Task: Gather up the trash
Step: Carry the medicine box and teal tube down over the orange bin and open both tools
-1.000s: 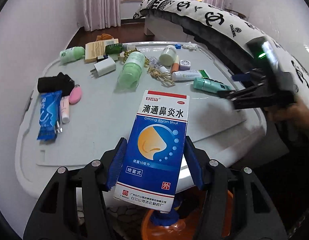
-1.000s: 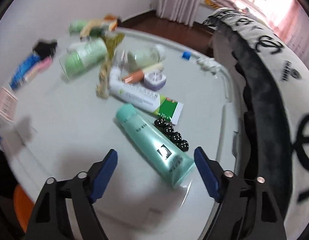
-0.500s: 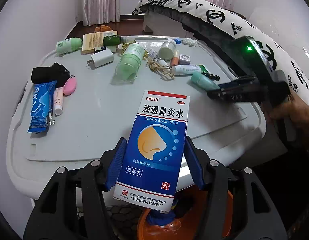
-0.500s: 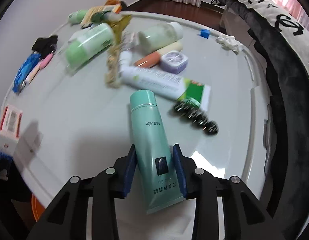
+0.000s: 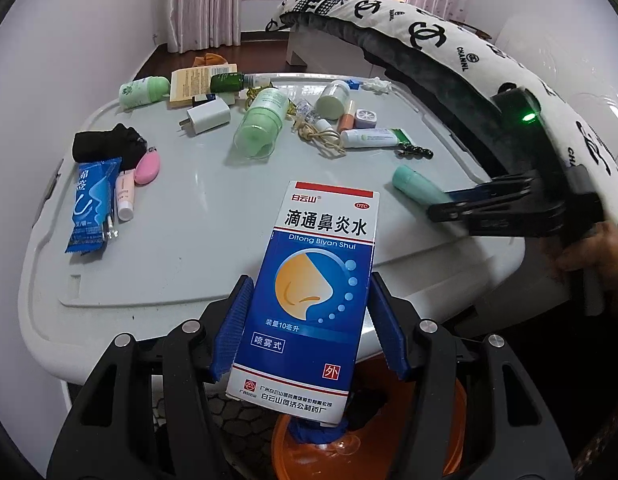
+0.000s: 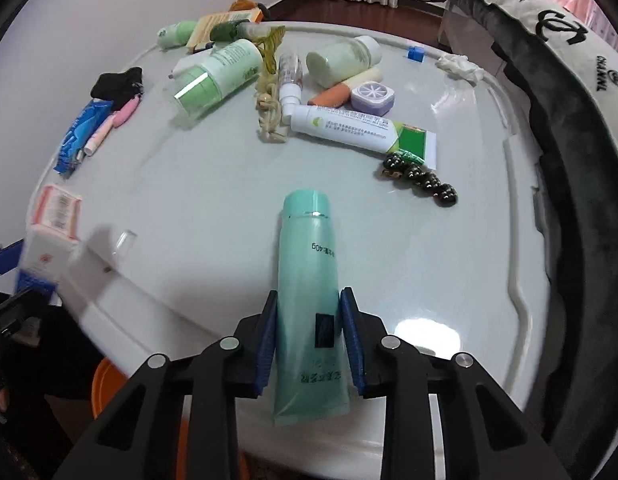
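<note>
My left gripper (image 5: pixel 309 286) is shut on a blue and white medicine box (image 5: pixel 329 224), held upright over the near edge of the white table (image 5: pixel 197 248). An orange bin (image 5: pixel 433 440) shows below it. The same box (image 6: pixel 49 232) appears at the left edge of the right wrist view. A teal tube (image 6: pixel 307 248) lies along the fingers of my right gripper (image 6: pixel 309 296), cap pointing away; the jaws are closing and both blue pads press its sides. In the left wrist view, the tube (image 5: pixel 413 184) and that right gripper (image 5: pixel 449 204) sit at the table's right side.
Scattered on the table are a green cup (image 6: pixel 213 76), a white tube with a green end (image 6: pixel 361 128), a black bead clip (image 6: pixel 421 178), a blue wrapper (image 5: pixel 91 204), a black cloth (image 5: pixel 105 144) and a white charger (image 5: pixel 207 118). A bed with a black and white blanket (image 6: pixel 569 80) borders the right side.
My right gripper has closed from wide open onto the teal tube, which now lies straight between the fingers. The left gripper and its box have stayed put.
</note>
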Tool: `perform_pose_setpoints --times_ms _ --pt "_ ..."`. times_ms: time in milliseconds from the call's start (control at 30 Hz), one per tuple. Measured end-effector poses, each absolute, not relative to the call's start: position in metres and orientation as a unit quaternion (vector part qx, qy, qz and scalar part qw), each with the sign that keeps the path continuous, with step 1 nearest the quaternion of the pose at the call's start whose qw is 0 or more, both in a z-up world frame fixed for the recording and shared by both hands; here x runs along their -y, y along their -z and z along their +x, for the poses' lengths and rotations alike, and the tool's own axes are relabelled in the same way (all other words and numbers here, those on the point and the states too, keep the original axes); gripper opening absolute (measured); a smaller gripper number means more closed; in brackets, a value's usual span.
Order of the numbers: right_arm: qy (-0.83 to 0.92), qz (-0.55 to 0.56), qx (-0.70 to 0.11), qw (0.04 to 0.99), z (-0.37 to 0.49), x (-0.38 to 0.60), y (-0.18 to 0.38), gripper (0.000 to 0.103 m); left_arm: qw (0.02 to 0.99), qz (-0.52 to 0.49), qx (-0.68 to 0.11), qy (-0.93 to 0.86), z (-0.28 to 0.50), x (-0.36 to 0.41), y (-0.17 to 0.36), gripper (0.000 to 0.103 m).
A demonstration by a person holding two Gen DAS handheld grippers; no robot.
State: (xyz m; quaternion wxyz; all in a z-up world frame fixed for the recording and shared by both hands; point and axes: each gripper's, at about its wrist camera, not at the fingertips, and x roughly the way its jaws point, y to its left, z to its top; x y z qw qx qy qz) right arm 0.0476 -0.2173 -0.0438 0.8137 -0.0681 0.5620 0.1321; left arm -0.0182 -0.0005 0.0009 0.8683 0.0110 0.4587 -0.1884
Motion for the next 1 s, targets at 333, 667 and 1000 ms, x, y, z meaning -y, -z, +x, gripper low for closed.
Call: perform_pose_setpoints --times_ms 333,667,1000 --pt "-0.112 -0.07 -0.544 0.828 0.059 0.209 0.048 0.031 0.869 0.008 -0.459 0.185 -0.026 -0.003 -0.001 0.057" --pt "-0.15 0.014 -0.509 0.847 -0.02 0.215 -0.017 0.031 0.86 0.007 -0.471 0.195 -0.056 0.003 -0.01 0.057" --pt "-0.188 0.054 -0.602 0.774 -0.126 0.205 0.041 0.031 0.778 0.029 -0.594 0.204 -0.135 0.004 0.039 0.057"
